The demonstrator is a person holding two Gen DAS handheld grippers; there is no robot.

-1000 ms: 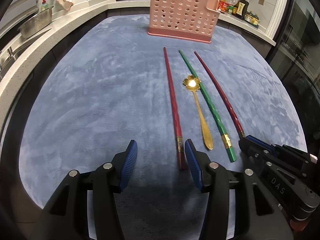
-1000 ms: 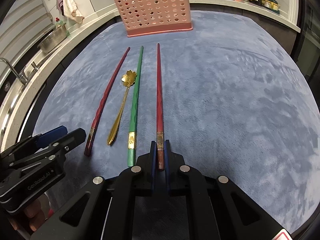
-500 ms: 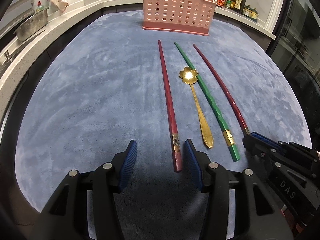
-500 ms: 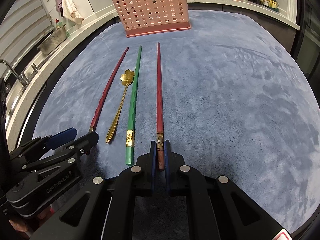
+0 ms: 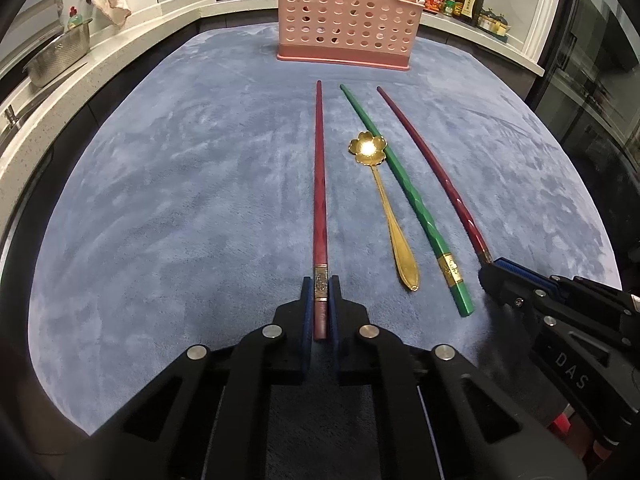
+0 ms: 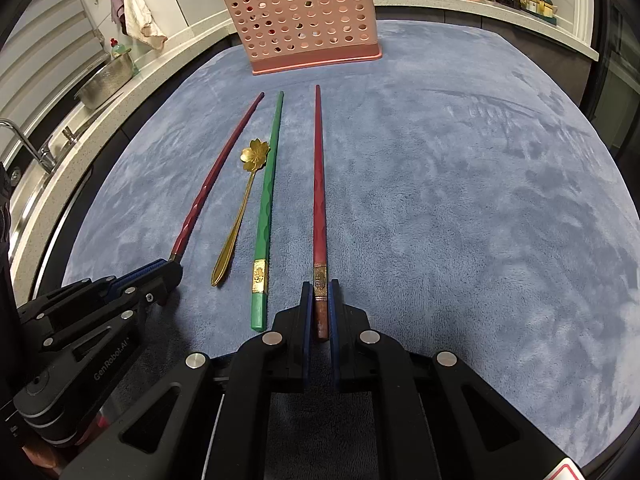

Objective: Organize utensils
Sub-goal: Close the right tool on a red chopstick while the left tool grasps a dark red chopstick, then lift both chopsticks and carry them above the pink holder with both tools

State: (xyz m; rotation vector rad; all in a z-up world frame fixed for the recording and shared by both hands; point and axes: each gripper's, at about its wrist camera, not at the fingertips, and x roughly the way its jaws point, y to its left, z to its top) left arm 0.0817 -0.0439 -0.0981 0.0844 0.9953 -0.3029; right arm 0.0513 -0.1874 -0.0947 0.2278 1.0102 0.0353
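Observation:
Four utensils lie side by side on a blue mat. My left gripper (image 5: 320,284) is shut on the near end of the left red chopstick (image 5: 319,184). My right gripper (image 6: 320,286) is shut on the near end of the right red chopstick (image 6: 319,184). Between them lie a gold flower-bowl spoon (image 5: 384,204) and a green chopstick (image 5: 404,192); both also show in the right wrist view, the spoon (image 6: 240,208) left of the green chopstick (image 6: 266,204). A pink perforated utensil basket (image 5: 348,12) stands at the mat's far end.
The mat (image 5: 180,200) sits on a kitchen counter. A metal colander (image 5: 56,56) stands by the sink on the left. Sauce bottles (image 5: 460,0) line the back right counter. A cloth (image 6: 138,12) hangs on the wall.
My left gripper moved right over the left red chopstick's end and shut on it. My right gripper stayed shut on the right red chopstick.

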